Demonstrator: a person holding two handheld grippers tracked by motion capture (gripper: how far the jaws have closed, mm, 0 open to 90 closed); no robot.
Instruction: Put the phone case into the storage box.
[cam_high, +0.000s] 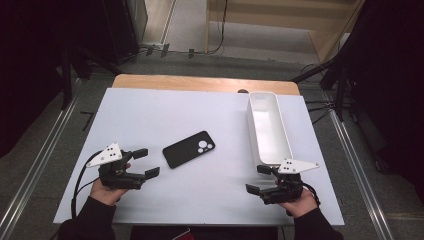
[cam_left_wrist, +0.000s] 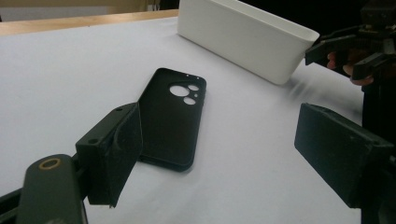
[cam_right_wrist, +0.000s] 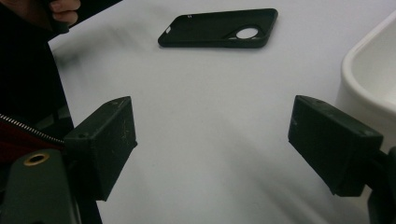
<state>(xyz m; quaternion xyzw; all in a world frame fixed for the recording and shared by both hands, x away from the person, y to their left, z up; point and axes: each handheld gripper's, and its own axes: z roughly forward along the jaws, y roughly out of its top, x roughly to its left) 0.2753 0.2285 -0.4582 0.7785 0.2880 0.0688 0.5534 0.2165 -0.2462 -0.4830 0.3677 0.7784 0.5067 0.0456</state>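
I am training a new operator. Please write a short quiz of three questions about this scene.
1. True or false: the phone case lies inside the white bin.
2. Which gripper is nearer the phone case: A left gripper, B right gripper?
3. Complete: both grippers' jaws are ____.

Key: 1 false, it lies on the table; 2 A; 3 open, nothing between them.

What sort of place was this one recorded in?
Most likely a lab or studio set up for recording: a white-covered table holding just a black phone case and a white bin, metal floor rails alongside, and cables trailing across the floor behind.
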